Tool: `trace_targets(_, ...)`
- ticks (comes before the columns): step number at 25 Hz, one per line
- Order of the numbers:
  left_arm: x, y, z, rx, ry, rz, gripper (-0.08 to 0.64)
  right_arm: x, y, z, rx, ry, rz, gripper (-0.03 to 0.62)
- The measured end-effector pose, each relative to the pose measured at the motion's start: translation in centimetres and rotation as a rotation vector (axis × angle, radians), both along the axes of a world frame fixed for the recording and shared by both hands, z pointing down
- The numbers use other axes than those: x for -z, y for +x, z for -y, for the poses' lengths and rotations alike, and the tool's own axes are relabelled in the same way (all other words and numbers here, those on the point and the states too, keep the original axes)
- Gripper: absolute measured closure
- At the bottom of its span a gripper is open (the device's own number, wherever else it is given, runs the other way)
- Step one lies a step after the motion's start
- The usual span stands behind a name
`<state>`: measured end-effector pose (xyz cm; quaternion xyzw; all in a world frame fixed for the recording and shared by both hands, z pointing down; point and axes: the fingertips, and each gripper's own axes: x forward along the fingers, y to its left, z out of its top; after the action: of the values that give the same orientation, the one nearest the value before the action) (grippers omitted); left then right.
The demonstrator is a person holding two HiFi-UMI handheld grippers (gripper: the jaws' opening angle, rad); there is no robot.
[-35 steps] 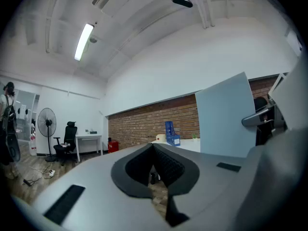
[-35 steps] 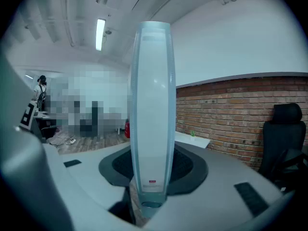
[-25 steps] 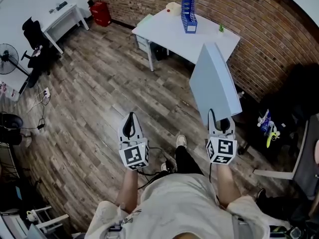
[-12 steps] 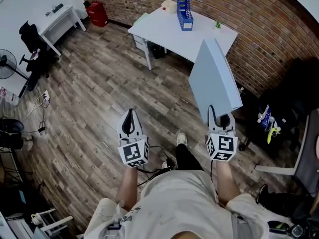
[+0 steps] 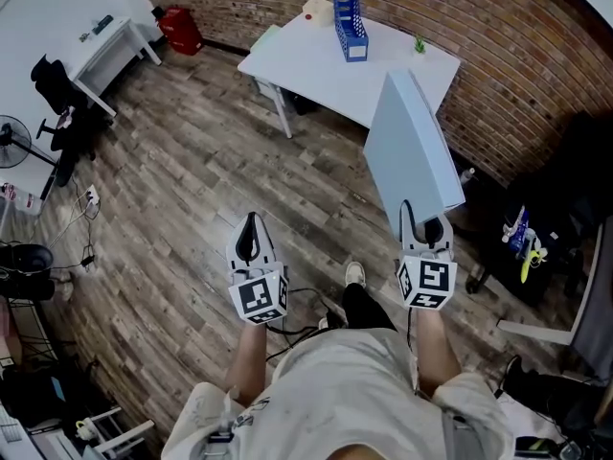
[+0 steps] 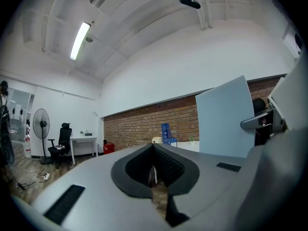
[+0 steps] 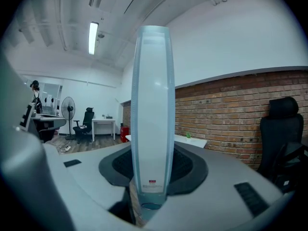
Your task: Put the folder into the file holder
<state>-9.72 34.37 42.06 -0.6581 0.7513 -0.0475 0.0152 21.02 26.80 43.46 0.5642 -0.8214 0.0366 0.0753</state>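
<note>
My right gripper [image 5: 423, 226] is shut on the lower edge of a pale blue folder [image 5: 410, 147], which stands upright in front of me; its spine [image 7: 152, 119] fills the middle of the right gripper view. The blue file holder [image 5: 349, 14] stands on the white table [image 5: 326, 65] ahead, small and far in the left gripper view as the file holder [image 6: 166, 134]. My left gripper [image 5: 251, 239] hangs at the left with its jaws [image 6: 154, 165] shut on nothing. The folder [image 6: 225, 117] shows at the right of that view.
A wooden floor lies between me and the table, with a brick wall behind it. A second white desk [image 5: 110, 36], a black chair [image 5: 53, 80] and a fan [image 5: 11, 127] stand at the left. Another black chair [image 7: 279, 129] and clutter sit at the right.
The table and file holder have shifted in the head view as I walk towards them. Both grippers keep their pose, the folder still upright in the right one.
</note>
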Motion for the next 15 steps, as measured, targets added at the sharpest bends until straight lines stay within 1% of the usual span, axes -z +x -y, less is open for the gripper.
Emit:
trace_targets(7,0.1,0.0,5.3,0.02,-0.015,0.017,0.549,-0.6,0.1,5.3,0.009,-0.014,0.024,0.426)
trace_targets(9,0.1,0.2,6.8,0.02,-0.023,0.011,0.549,-0.6,0.3,7.0,0.01,-0.014,0.027,0.426)
trace_targets(15,0.0,1.7,10.9,0.023,-0.05,0.005,0.549,-0.7,1.4,11.8,0.024,-0.015,0.055,0.426)
